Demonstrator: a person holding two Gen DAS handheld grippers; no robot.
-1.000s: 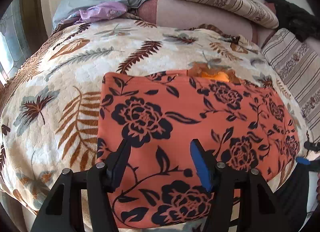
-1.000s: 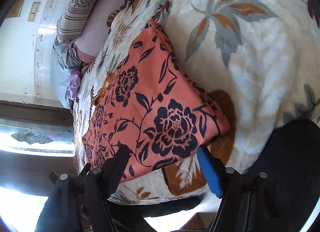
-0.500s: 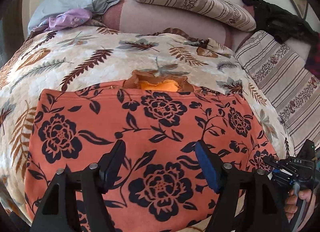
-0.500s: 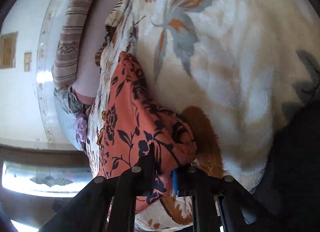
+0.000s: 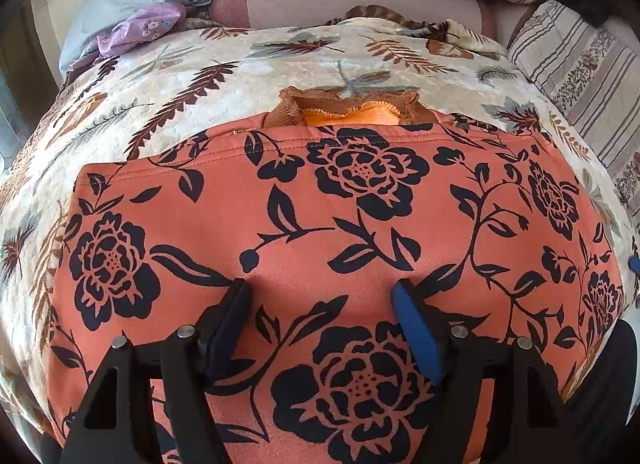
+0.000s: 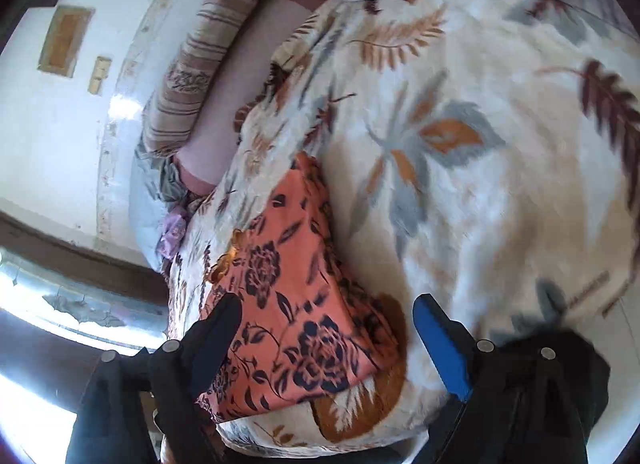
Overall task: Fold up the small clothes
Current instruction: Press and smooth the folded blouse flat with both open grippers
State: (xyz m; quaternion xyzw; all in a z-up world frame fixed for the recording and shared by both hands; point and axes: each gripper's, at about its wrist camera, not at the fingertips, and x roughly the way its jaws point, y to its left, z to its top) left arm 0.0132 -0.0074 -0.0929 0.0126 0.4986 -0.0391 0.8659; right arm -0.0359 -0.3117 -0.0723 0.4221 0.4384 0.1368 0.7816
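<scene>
Both my tongs gaping, L (image 5: 320, 296) & R (image 6: 326, 320), over floral garment (image 5: 340, 224). Risk: slick fabric; pinching 1 layer only drags fold apart.

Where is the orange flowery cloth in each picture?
Left wrist view: the cloth fills the middle and bottom.
Right wrist view: the cloth sits lower left, a slanted strip.
Shared landmark: the purple rag at the blanket's far edge.
</scene>
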